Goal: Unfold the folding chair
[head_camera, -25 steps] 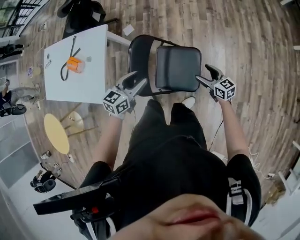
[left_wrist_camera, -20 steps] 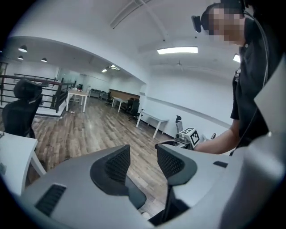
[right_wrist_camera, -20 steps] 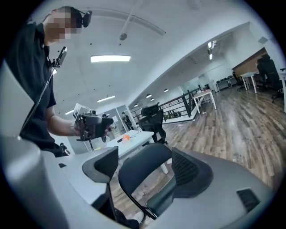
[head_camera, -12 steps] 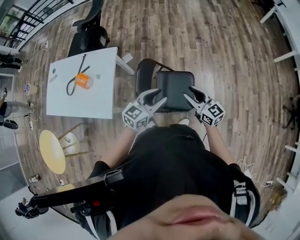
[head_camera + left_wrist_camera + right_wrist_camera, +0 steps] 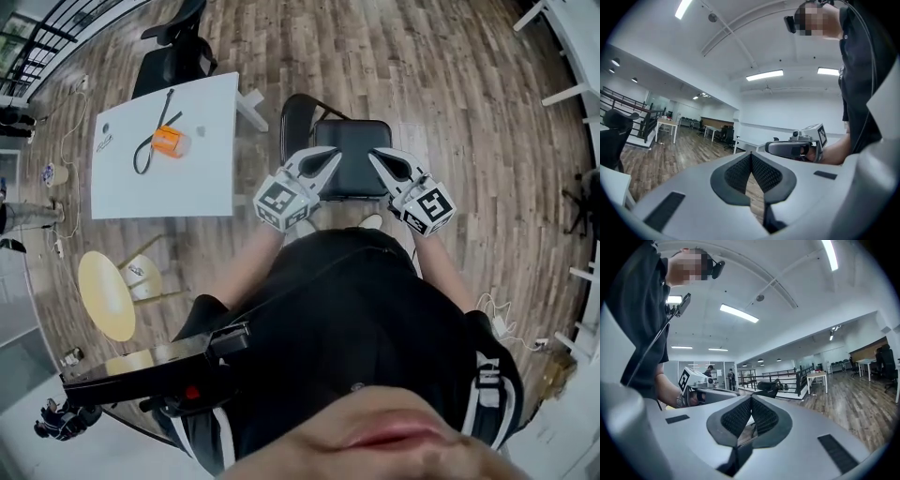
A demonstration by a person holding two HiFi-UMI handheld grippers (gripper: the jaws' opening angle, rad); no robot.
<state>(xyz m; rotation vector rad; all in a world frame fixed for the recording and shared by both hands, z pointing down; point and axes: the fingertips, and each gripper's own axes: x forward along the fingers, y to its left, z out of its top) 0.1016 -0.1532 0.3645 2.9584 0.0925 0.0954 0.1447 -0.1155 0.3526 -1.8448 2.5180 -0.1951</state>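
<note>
Folding chair (image 5: 349, 161) unfolded, upright; backrest (image 5: 292, 131) at left, front facing right.

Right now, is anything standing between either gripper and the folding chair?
Nothing visible does. From the head view, the left gripper and right gripper, both shut and empty, appear right over the seat of the open folding chair. The white table stands aside, at the chair's left.

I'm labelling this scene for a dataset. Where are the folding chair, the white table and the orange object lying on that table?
folding chair (image 5: 354, 150), head view, middle of its black seat.
white table (image 5: 192, 183), head view, a bare part of its top.
orange object (image 5: 169, 141), head view, its middle.
</note>
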